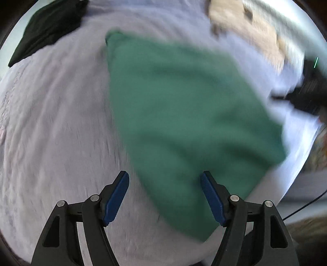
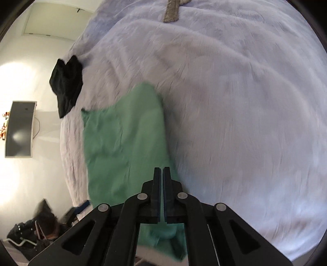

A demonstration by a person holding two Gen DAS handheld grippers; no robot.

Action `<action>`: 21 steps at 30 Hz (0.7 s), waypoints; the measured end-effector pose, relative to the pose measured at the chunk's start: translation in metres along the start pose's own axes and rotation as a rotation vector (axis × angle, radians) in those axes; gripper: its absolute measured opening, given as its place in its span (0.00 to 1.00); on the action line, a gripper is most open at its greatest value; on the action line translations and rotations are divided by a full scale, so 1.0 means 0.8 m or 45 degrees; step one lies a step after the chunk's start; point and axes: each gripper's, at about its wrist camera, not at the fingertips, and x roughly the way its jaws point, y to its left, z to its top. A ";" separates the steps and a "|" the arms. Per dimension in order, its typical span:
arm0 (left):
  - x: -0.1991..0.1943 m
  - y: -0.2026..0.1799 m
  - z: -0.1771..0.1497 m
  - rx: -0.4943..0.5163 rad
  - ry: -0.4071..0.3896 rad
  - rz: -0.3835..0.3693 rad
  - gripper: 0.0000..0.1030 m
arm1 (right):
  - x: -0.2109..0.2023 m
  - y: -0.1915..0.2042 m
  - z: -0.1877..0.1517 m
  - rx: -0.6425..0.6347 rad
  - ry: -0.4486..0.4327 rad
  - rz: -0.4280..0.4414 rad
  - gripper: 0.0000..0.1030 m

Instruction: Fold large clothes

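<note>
A green garment [image 1: 184, 114] lies spread on a lavender bedspread [image 1: 51, 122]; both views are blurred by motion. My left gripper [image 1: 165, 176] hangs open above the garment's near corner. Its blue pads [image 1: 118, 196] stand wide apart with nothing pinched between them. In the right wrist view the green garment [image 2: 122, 143] runs from the middle left down under my right gripper [image 2: 162, 169]. That gripper is shut on the garment's right edge, with a green strip showing in the slit between its pads. The right gripper [image 1: 302, 92] shows as a dark blur at the garment's far right side.
A black garment [image 1: 49, 28] [image 2: 66, 88] lies near the bed's edge and a beige one [image 1: 245, 26] at the back. A grey-brown strip of cloth [image 2: 173, 10] lies at the far end. Beside the bed are a wall panel [image 2: 19, 129], bags [image 2: 36, 231] and a cable [image 1: 302, 206].
</note>
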 end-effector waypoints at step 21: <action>0.017 0.021 -0.030 -0.183 0.075 -0.073 0.79 | 0.045 -0.019 -0.112 -0.019 0.173 -0.429 0.17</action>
